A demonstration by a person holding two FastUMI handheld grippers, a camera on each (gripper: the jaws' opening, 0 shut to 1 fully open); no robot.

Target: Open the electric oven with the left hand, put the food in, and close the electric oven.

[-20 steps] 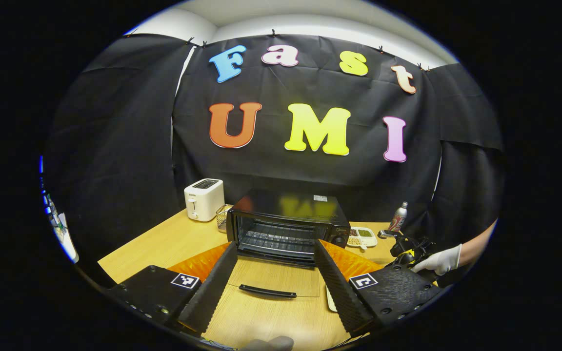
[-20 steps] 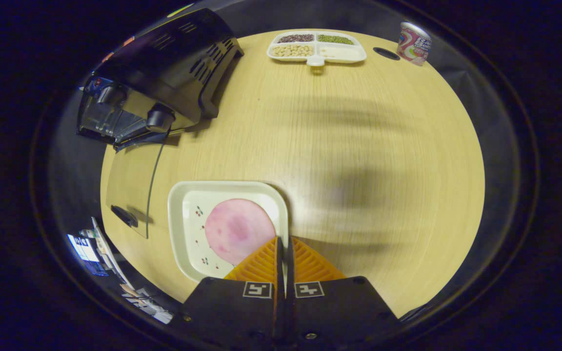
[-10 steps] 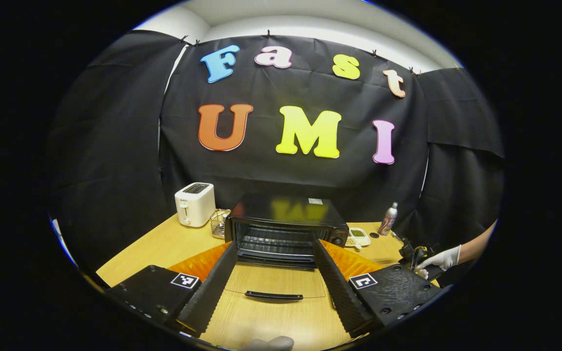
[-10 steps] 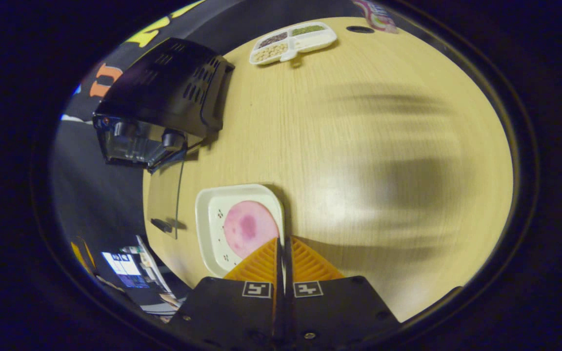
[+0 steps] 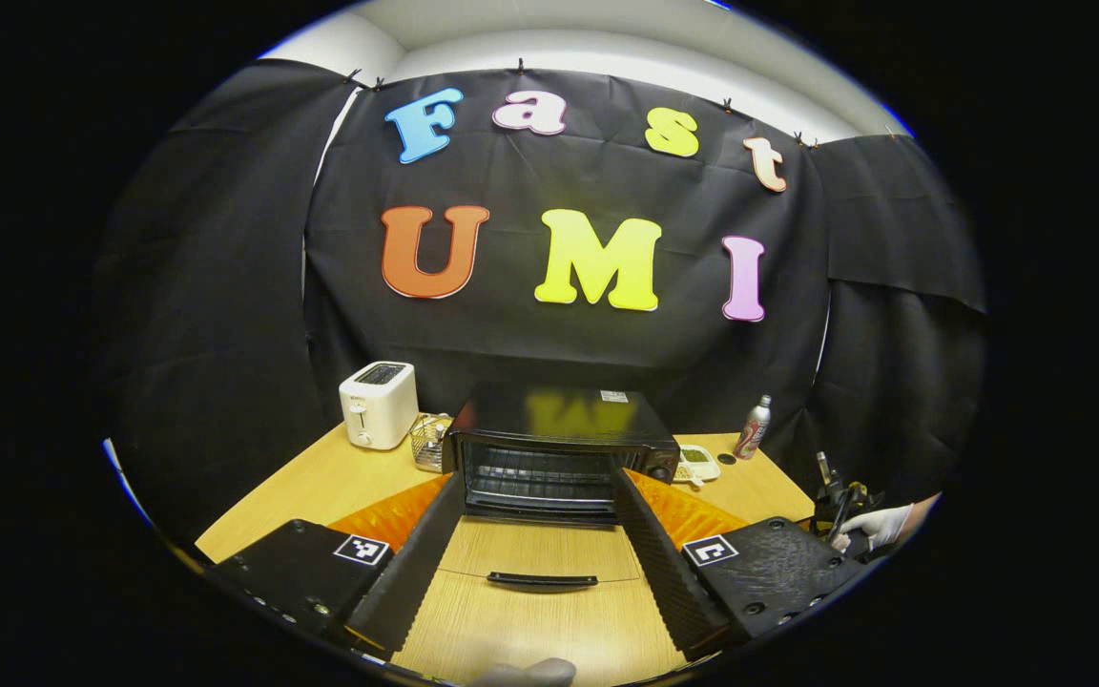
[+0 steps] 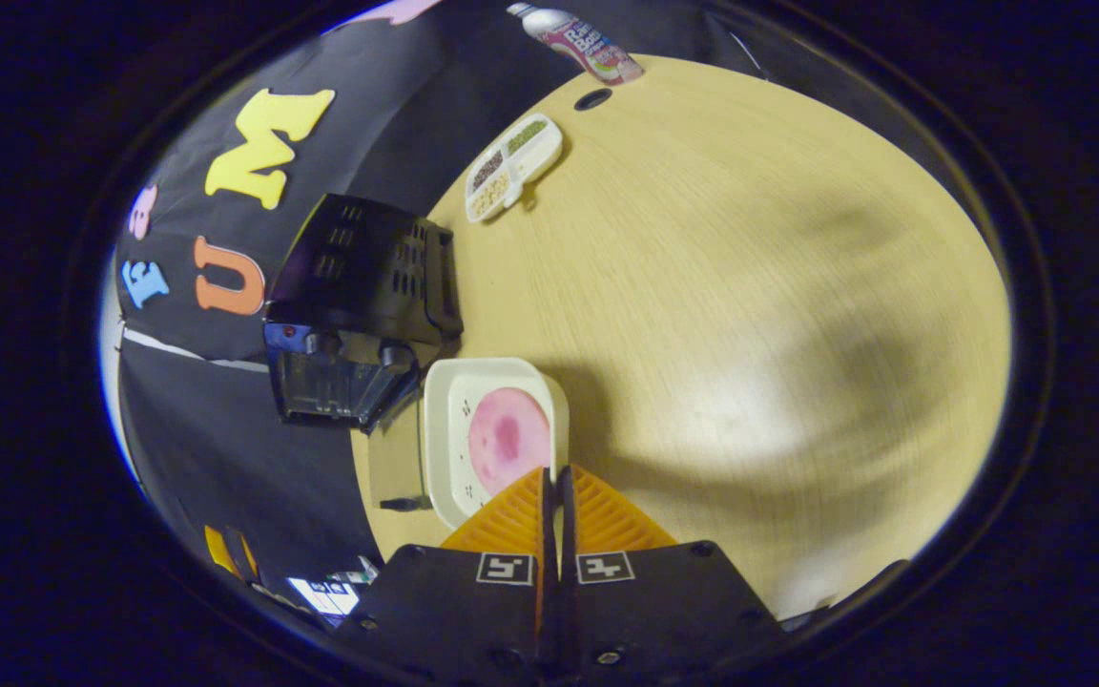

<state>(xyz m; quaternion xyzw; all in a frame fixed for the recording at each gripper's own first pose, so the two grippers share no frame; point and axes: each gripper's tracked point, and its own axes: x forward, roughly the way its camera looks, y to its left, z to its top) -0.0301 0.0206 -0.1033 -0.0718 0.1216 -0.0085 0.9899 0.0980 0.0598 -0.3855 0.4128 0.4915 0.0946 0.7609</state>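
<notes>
The black electric oven (image 5: 564,444) stands open at mid-table, its glass door (image 5: 542,563) lying flat with the handle toward me. My left gripper (image 5: 535,544) hangs open in front of the door, holding nothing. In the right gripper view, the cream square plate (image 6: 449,429) carries a round pink slice of meat (image 6: 508,439). My right gripper (image 6: 556,474) is shut on the plate's right rim and holds it above the table, beside the oven (image 6: 359,305) and its lowered door (image 6: 395,463). A gloved hand (image 5: 879,523) holds that gripper at the far right.
A white toaster (image 5: 376,405) and a wire basket (image 5: 430,441) stand left of the oven. A divided snack tray (image 6: 514,165), a drink can (image 6: 588,46) and a round hole (image 6: 592,98) in the wooden table (image 6: 750,315) lie beyond it.
The right gripper has risen with the plate and swung it next to the oven door. The left gripper has drawn back slightly from the open oven, still open.
</notes>
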